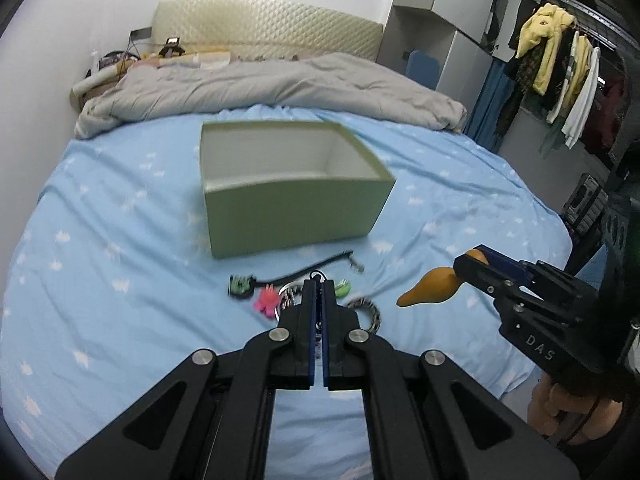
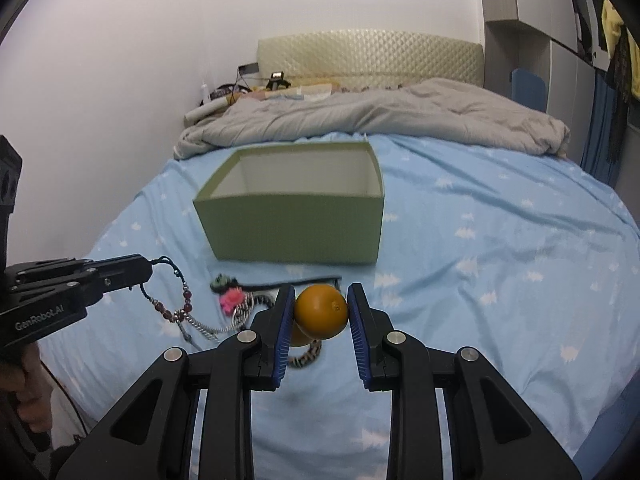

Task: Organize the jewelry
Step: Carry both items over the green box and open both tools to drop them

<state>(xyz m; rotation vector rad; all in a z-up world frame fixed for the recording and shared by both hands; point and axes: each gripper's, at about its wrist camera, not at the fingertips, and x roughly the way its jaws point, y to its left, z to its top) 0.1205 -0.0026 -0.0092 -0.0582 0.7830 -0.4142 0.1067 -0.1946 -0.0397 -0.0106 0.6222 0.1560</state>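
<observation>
An open pale green box (image 1: pixel 288 204) (image 2: pixel 292 228) stands on the blue bed sheet. My left gripper (image 1: pixel 318 285) (image 2: pixel 149 269) is shut on the black cord of a bracelet with red beads (image 2: pixel 185 301). The bracelet hangs from it above the sheet, and only a small cord loop (image 1: pixel 318 274) shows past the tips in the left wrist view. My right gripper (image 2: pixel 320 288) (image 1: pixel 470 259) is shut on an orange gourd-shaped pendant (image 2: pixel 320 312) (image 1: pixel 430 290), held clear of the bed. Below both lie a pink charm (image 1: pixel 266 300), green pieces (image 1: pixel 240 285), a black cord (image 1: pixel 308 266) and a patterned bangle (image 1: pixel 368 312).
A rumpled grey duvet (image 1: pixel 260 84) lies behind the box, before a padded headboard (image 1: pixel 268 28). A white wall runs along the left. Right of the bed are cabinets and a rack of hanging clothes (image 1: pixel 560 68). A hand (image 2: pixel 24 376) grips the left tool.
</observation>
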